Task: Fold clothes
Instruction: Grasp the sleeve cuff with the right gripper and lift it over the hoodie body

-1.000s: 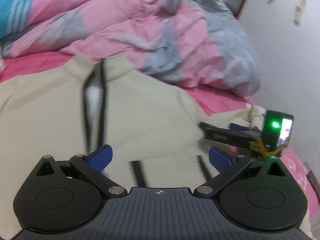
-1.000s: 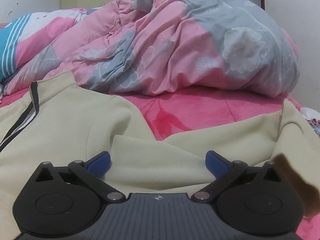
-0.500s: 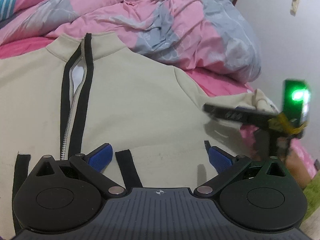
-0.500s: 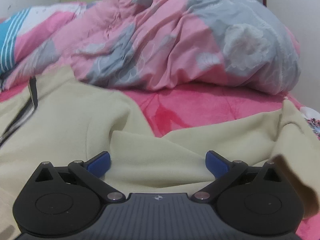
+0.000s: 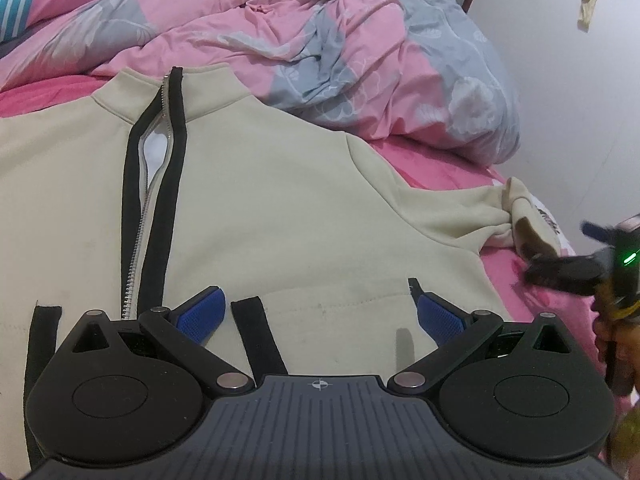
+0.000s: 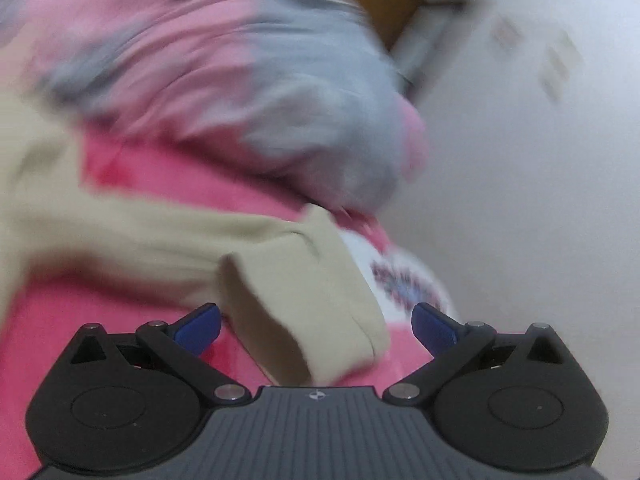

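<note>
Both tongs wide, empty; sleeve cuff dead ahead of R.

R tongs (image 6: 316, 320) straddle cuff (image 6: 320, 320), not closed, view blurred. L tongs (image 5: 318, 312) over jacket (image 5: 280, 208) hem, on bed (image 5: 440, 168). Sleeve runs out twd R side; R nearer.

Matt cream knit cloth jacket (image 5: 280, 200) with a silvery metal zipper (image 5: 138, 240) edged in black woven tape, spread ahead of the left tongs (image 5: 318, 312) — matt black plastic arms, blue ribbed rubbery pads (image 5: 200, 312). Beyond, a soft, crumpled cotton-like duvet (image 5: 360, 40) on a plush pink bed sheet (image 5: 440, 168) — fuzzy.
</note>
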`<state>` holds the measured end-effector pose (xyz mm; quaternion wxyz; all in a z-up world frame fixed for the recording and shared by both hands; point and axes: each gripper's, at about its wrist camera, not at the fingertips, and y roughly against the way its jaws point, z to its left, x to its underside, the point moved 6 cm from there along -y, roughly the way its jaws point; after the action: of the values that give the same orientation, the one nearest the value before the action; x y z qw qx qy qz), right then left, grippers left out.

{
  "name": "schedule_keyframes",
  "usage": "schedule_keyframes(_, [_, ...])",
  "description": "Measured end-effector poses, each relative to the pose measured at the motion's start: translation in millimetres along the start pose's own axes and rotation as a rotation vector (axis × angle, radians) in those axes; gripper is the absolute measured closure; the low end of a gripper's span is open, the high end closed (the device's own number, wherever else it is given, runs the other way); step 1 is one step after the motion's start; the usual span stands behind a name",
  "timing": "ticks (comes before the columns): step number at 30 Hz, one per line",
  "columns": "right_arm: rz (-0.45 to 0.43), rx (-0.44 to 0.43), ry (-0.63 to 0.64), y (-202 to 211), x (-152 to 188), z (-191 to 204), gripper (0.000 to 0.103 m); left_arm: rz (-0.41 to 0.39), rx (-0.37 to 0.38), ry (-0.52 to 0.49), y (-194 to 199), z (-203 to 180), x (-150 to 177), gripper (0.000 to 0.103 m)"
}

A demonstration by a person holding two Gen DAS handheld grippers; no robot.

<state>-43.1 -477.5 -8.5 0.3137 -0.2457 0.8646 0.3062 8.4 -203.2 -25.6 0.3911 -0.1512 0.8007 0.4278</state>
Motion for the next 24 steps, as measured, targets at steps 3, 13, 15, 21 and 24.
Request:
schedule_keyframes(3, [0.019, -0.008, 0.151, -17, -5, 16, 0.003, 0.000, 0.007, 0.010, 0, 1, 0, 0.000])
schedule_keyframes(13, [0.093, -0.006, -0.353, -8, -28, -104, 0.094, -0.007, 0.023, 0.030, 1, 3, -1, 0.000])
schedule_keyframes(15, [0.067, -0.050, -0.555, 10, -36, -149, 0.095, -0.009, 0.031, 0.041, 1, 5, -1, 0.000])
schedule_keyframes(21, [-0.052, -0.250, -0.983, 79, -69, -248, 0.099, -0.013, 0.038, 0.051, 2, 5, -2, 0.000])
schedule_keyframes(24, [-0.095, -0.323, -0.999, 107, -103, -257, 0.099, -0.014, 0.042, 0.054, 2, 6, -3, 0.000])
